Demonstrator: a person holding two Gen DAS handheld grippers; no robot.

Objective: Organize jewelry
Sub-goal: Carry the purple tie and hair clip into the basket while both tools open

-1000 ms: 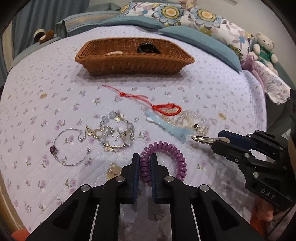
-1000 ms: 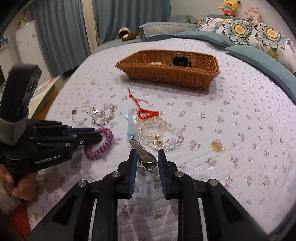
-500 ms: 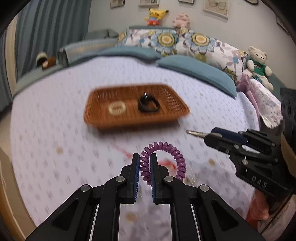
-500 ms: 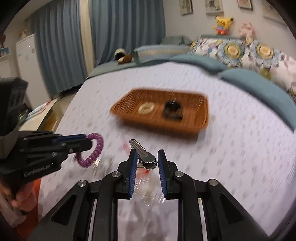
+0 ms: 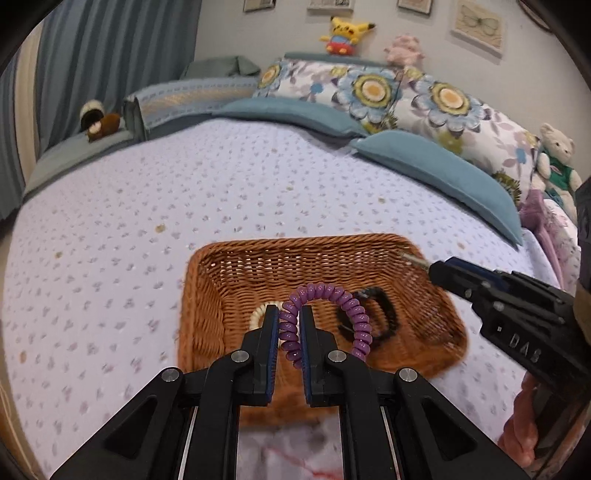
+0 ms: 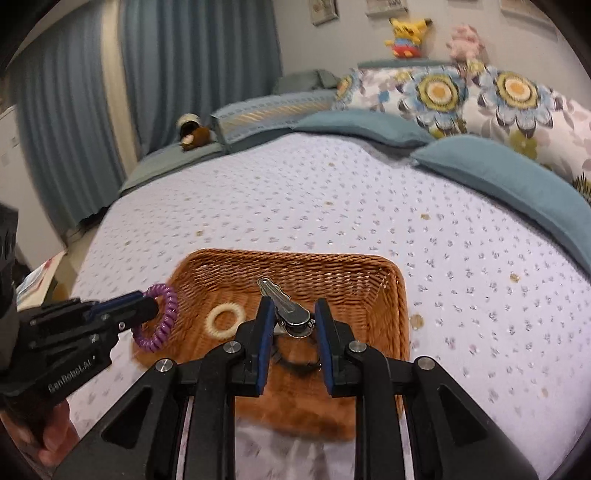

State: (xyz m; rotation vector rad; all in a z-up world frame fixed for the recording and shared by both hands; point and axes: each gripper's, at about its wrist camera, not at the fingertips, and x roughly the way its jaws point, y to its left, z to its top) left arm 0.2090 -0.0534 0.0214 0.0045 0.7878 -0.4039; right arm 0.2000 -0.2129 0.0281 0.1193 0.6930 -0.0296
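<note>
My left gripper point(image 5: 287, 317) is shut on a purple spiral hair tie point(image 5: 347, 306) and holds it above the brown wicker basket point(image 5: 207, 266). My right gripper point(image 6: 293, 314) is shut on a silver metal hair clip point(image 6: 286, 301) and holds it over the same basket point(image 6: 391, 295). In the basket lie a cream ring-shaped hair tie point(image 6: 225, 319) and a black band point(image 5: 384, 317). In the left wrist view the right gripper point(image 5: 430, 267) reaches over the basket's right rim. In the right wrist view the left gripper point(image 6: 149, 306) is at the basket's left edge.
The basket sits on a lilac flowered bedspread point(image 5: 147, 206). Blue and flowered pillows point(image 5: 424, 158) line the far right side. Plush toys point(image 5: 345, 33) stand at the headboard, and a teddy bear point(image 5: 556, 155) sits at the right. Curtains point(image 6: 184, 74) hang at the left.
Both grippers have lifted off the bedspread with the purple hair tie and the clip and moved forward over the basket. The loose jewelry has dropped out of view below.
</note>
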